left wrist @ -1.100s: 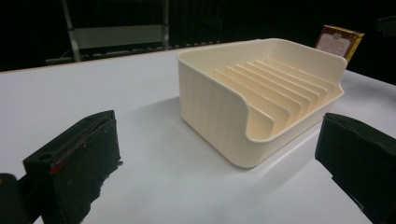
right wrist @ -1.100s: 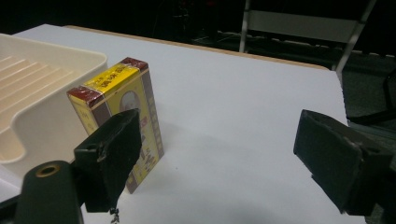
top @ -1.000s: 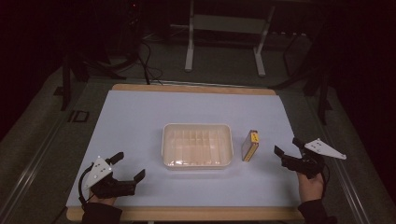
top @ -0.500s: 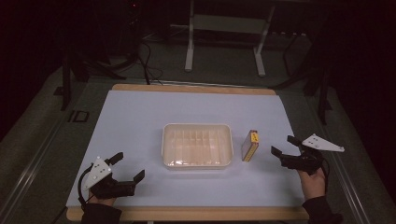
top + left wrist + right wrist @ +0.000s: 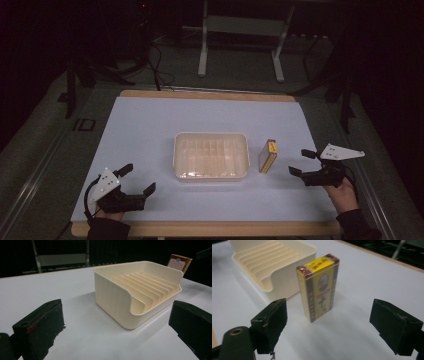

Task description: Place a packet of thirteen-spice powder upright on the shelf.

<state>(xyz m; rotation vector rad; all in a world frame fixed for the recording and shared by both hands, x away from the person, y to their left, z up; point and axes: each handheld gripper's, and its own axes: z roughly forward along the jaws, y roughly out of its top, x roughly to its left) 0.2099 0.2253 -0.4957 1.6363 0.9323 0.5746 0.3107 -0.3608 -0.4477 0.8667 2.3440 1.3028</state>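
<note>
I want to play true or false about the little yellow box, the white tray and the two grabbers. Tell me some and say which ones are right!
1. The yellow box stands upright on the table. True.
2. The box lies inside the cream tray. False: it stands beside the tray, outside it.
3. The right gripper holds the box. False: its jaws are open, short of the box.
4. The left gripper is open with nothing between its jaws. True.
5. The tray has ribs inside. True.
</note>
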